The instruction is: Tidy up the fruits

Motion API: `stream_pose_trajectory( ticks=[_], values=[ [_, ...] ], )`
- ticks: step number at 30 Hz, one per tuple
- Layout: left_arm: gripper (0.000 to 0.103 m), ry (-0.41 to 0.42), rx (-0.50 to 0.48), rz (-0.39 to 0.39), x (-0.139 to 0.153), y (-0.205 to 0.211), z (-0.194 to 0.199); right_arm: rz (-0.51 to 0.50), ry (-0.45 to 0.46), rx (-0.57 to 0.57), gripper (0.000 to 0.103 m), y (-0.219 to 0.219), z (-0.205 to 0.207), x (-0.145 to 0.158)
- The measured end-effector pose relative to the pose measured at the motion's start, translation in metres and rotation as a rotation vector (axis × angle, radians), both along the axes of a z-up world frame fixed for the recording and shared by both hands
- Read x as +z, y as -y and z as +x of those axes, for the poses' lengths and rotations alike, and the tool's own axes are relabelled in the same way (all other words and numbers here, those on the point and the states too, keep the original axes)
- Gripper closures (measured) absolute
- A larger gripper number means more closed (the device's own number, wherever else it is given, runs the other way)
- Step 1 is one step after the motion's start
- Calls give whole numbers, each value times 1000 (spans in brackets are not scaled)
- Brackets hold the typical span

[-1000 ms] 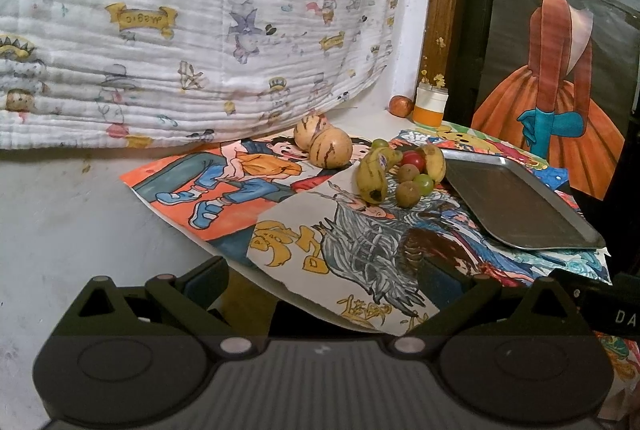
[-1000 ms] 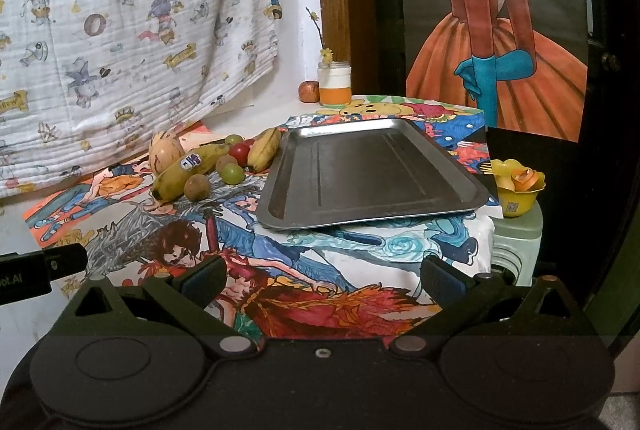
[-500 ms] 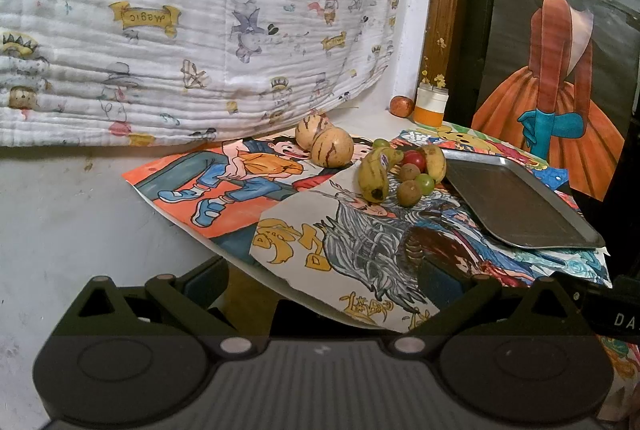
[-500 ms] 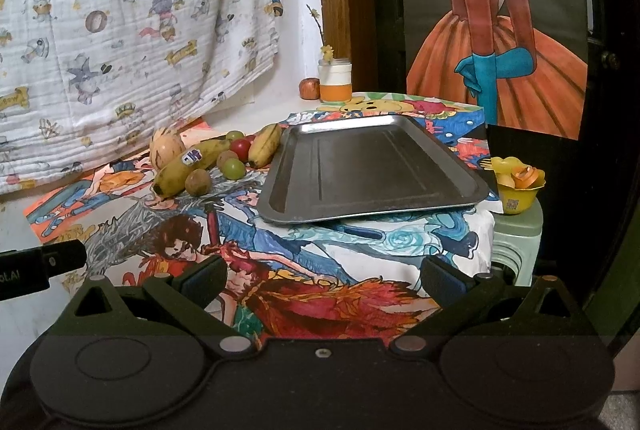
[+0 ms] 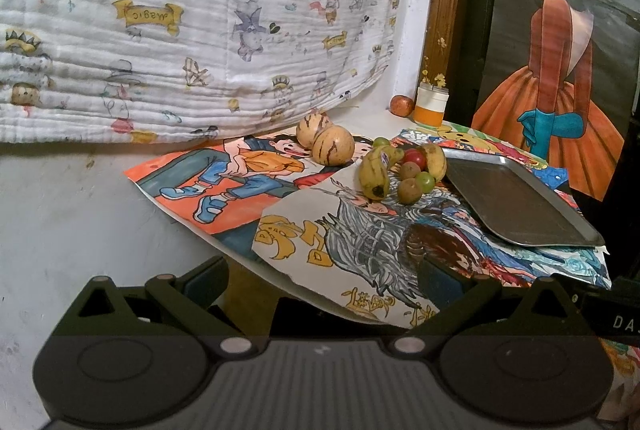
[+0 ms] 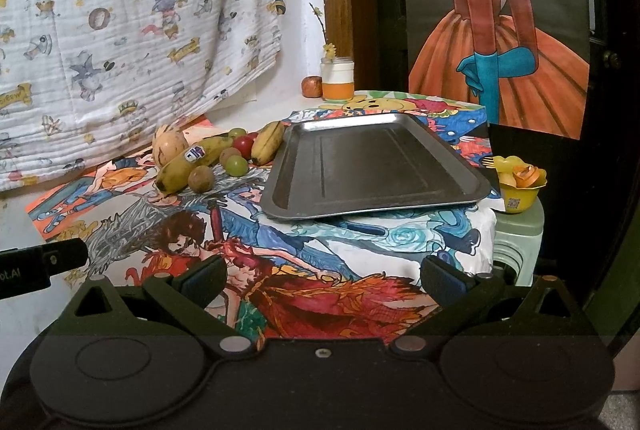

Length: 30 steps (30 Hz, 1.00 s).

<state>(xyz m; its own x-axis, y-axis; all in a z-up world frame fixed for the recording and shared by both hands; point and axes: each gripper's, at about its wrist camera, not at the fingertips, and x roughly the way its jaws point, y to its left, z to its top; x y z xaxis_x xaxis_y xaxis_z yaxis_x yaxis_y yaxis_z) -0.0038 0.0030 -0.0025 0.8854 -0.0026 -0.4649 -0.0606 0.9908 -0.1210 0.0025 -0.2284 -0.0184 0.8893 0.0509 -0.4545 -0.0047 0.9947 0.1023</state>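
Observation:
A pile of fruit lies on a table covered with cartoon posters: two striped pepino melons (image 5: 333, 149), a banana with a sticker (image 5: 374, 170) (image 6: 190, 163), a second banana (image 5: 435, 161) (image 6: 267, 147), a red tomato (image 5: 414, 159), brown kiwis (image 5: 409, 190) (image 6: 201, 178) and a green grape (image 6: 236, 165). An empty metal tray (image 6: 372, 166) (image 5: 516, 202) sits right of the fruit. My left gripper (image 5: 322, 280) is open and empty, short of the table's near edge. My right gripper (image 6: 324, 280) is open and empty, in front of the tray.
A white-and-orange jar (image 6: 338, 84) and a small reddish fruit (image 6: 311, 86) stand at the back by the wall. A yellow bowl (image 6: 518, 186) sits on a green stool right of the table. A printed cloth (image 5: 180, 22) hangs behind.
Both views have shifted very slightly; the grippers stay open and nothing on the table has moved.

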Motion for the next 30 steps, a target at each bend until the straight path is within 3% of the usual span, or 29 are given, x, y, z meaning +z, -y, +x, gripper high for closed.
stream_pose_trajectory(
  ticks=[21,30],
  values=[
    [0,-7,-12,-22,-4,-3,-4,2,1,0,0,1,-1,-1],
    [0,-33,58,-79,11,-19,4,21,21,17,0,12,-2,22]
  ],
)
